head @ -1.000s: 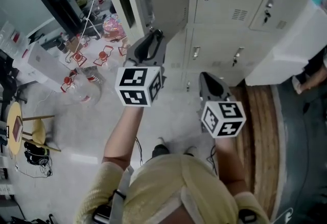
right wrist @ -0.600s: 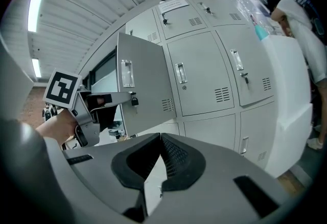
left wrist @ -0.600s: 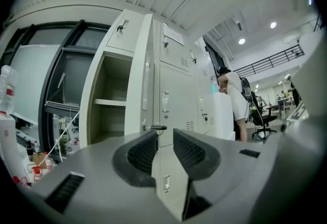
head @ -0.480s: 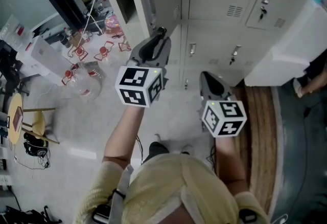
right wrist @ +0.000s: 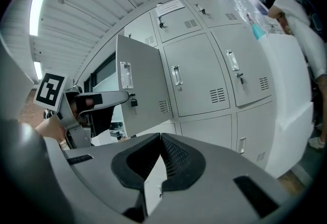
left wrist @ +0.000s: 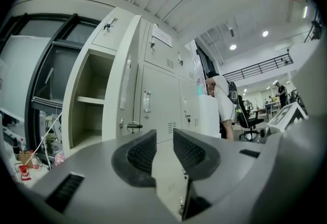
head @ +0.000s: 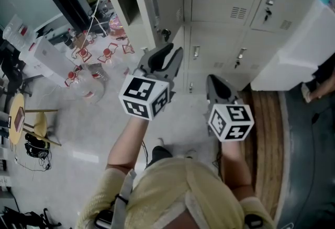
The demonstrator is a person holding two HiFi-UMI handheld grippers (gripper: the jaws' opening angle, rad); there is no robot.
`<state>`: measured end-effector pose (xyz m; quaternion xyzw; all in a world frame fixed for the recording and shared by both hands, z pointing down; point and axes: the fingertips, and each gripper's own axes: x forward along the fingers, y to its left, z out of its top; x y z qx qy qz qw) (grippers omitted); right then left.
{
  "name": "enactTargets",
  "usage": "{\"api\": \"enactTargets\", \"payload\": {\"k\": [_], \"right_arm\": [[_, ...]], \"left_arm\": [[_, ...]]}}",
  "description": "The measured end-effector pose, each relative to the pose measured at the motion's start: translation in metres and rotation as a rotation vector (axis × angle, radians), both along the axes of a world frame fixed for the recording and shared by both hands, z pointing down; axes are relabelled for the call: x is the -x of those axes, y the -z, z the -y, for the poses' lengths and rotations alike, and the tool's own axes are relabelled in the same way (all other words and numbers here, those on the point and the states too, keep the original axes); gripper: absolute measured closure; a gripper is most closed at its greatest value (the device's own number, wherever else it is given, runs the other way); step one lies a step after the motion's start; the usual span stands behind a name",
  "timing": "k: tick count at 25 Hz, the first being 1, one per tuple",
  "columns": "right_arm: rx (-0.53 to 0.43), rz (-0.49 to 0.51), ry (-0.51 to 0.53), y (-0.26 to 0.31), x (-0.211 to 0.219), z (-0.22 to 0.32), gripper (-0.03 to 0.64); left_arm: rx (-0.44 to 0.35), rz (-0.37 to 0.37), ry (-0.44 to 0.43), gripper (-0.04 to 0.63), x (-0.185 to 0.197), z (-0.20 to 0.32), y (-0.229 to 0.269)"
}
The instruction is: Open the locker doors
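A bank of cream lockers (head: 225, 8) fills the top of the head view. One upper door (head: 152, 3) stands swung out to the left, with a padlock (head: 166, 33) hanging at its edge and its shelf compartment (left wrist: 89, 100) bare. The neighbouring doors (right wrist: 196, 77) are closed, each with a metal handle (left wrist: 146, 101). My left gripper (head: 170, 55) hovers just below and in front of the padlock, jaws open with nothing between them and clear of the door. My right gripper (head: 215, 80) is shut and empty, lower and to the right, facing the closed lower doors.
A white cabinet (head: 303, 39) stands against the lockers at the right, with a person (head: 322, 79) beside it. Plastic bottles (head: 84, 87) and small red items litter the floor at the left, near a round stool (head: 15, 123). Wooden flooring (head: 267, 134) runs along the right.
My left gripper has come away from the open door's edge and shifted right and nearer to me. The right gripper has barely moved.
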<state>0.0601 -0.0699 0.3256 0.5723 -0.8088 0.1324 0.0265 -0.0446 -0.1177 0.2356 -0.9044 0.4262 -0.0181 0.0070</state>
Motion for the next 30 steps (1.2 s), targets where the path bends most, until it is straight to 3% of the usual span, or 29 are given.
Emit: {"api": "enactTargets", "payload": {"k": [15, 21, 30], "right_arm": [[0.025, 0.003, 0.059, -0.01, 0.044, 0.011, 0.612], [0.033, 0.002, 0.052, -0.012, 0.05, 0.012, 0.612], [0.039, -0.001, 0.03, -0.014, 0.043, 0.008, 0.612]], "left_arm": [[-0.001, -0.022, 0.117, 0.49, 0.067, -0.003, -0.004], [0.041, -0.01, 0.103, 0.445, 0.067, 0.014, -0.016], [0.063, -0.004, 0.107, 0.431, 0.063, 0.025, -0.024]]}}
